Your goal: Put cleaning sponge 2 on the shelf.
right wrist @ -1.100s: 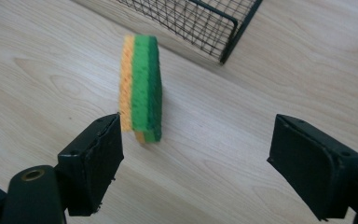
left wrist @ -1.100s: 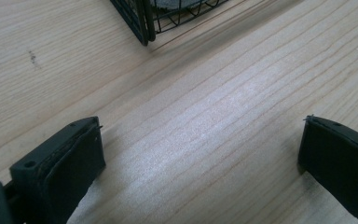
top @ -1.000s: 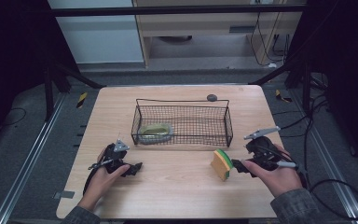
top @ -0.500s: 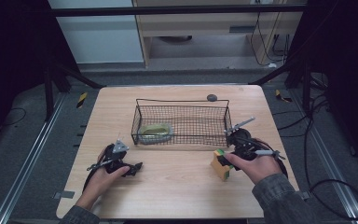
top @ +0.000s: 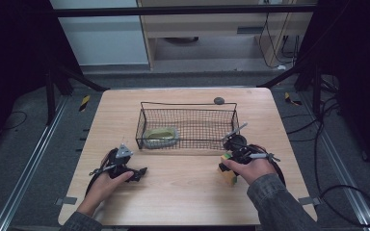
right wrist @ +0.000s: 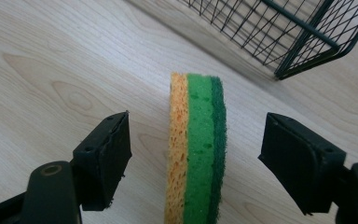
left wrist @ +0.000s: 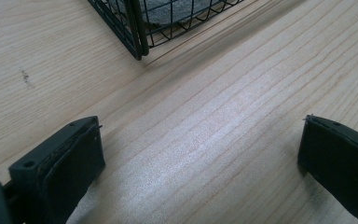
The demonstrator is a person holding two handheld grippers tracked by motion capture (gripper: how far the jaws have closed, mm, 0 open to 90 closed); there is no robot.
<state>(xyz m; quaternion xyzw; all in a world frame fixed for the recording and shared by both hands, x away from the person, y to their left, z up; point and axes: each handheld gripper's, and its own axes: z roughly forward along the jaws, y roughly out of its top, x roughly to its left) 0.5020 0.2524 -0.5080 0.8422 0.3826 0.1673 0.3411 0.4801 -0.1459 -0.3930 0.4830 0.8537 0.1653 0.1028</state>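
Observation:
A sponge [right wrist: 196, 149] with yellow, light green and dark green layers stands on its edge on the wooden table [top: 183, 192]. My right gripper [right wrist: 198, 128] straddles it, one jaw on each side with a gap to each pad. Its jaws have just been closing, with the sponge between them and not touched. From above, the sponge [top: 230, 177] peeks out under the right gripper [top: 227, 168], just in front of the wire basket's [top: 188, 126] near right corner. My left gripper [top: 142, 172] rests open near the table's front left, with bare wood between its jaws [left wrist: 200, 140].
The black wire basket holds a pale green oval thing [top: 160, 136] at its left end. Its corners appear in the left gripper view [left wrist: 137, 28] and the right gripper view [right wrist: 303, 37]. A small dark round object [top: 218, 100] lies behind the basket.
My right gripper has moved left and down from the table's right side onto the sponge, now covering most of it from above. The left hand has stayed still.

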